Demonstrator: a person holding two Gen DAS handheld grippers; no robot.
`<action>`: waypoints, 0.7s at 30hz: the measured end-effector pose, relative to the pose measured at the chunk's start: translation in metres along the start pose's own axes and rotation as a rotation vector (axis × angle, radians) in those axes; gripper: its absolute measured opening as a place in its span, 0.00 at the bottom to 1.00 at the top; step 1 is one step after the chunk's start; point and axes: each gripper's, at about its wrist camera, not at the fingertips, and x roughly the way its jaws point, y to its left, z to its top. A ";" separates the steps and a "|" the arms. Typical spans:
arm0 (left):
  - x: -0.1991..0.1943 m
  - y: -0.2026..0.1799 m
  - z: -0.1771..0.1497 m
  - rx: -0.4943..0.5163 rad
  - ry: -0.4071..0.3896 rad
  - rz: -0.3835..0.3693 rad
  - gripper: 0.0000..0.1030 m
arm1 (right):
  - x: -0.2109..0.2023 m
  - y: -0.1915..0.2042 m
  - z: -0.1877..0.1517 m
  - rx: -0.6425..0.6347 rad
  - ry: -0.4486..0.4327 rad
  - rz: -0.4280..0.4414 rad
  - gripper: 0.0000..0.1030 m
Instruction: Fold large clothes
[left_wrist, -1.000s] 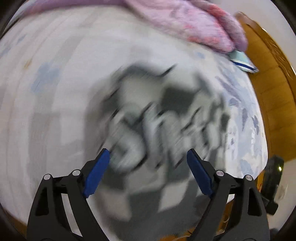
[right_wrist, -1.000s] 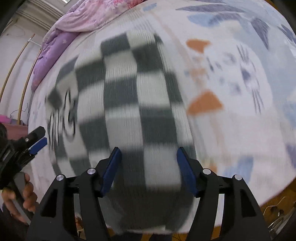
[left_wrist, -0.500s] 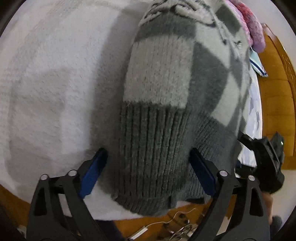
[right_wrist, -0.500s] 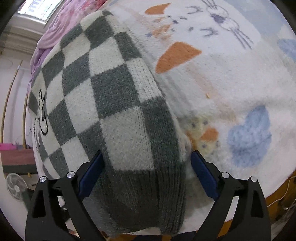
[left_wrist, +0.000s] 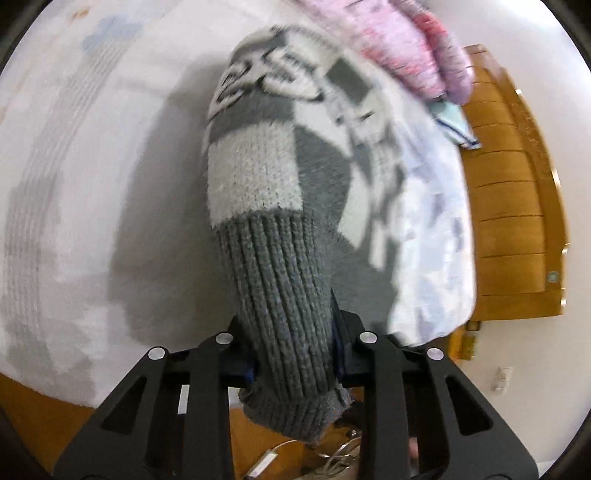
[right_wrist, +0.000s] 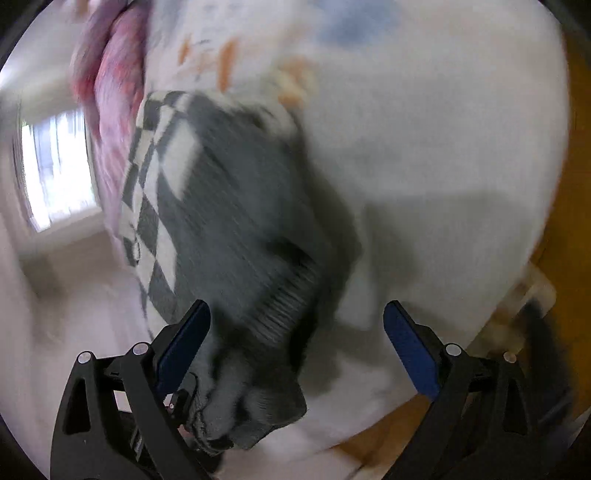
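Note:
A grey and white checked knit sweater (left_wrist: 280, 173) lies on a white patterned bedspread (left_wrist: 92, 192). My left gripper (left_wrist: 295, 354) is shut on its dark ribbed hem (left_wrist: 284, 295) and holds that end lifted off the bed. In the right wrist view the sweater (right_wrist: 229, 206) is blurred by motion. My right gripper (right_wrist: 295, 332) is open, its blue pads (right_wrist: 184, 343) wide apart on either side of the ribbed hem (right_wrist: 284, 314), not touching it. Another gripper's black body (right_wrist: 177, 402) shows low at the left by the gathered hem.
A pink and purple quilt (left_wrist: 399, 48) is bunched at the far end of the bed. A wooden headboard (left_wrist: 517, 206) stands to the right. Cables lie on the wooden floor (left_wrist: 332, 454) below the bed edge. A bright window (right_wrist: 55, 166) is at the left.
My left gripper has closed on the ribbed hem and raised it. My right gripper has stayed open and swung round, so its view is blurred.

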 end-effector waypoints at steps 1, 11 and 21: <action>-0.004 -0.006 0.004 0.001 -0.001 -0.013 0.27 | 0.001 -0.005 -0.004 0.048 -0.006 0.070 0.89; -0.008 -0.018 0.010 -0.025 0.029 -0.037 0.27 | 0.050 -0.001 -0.001 0.213 -0.045 0.284 0.89; -0.051 -0.028 0.042 0.027 -0.026 -0.031 0.27 | 0.026 0.118 -0.029 -0.227 -0.027 0.171 0.32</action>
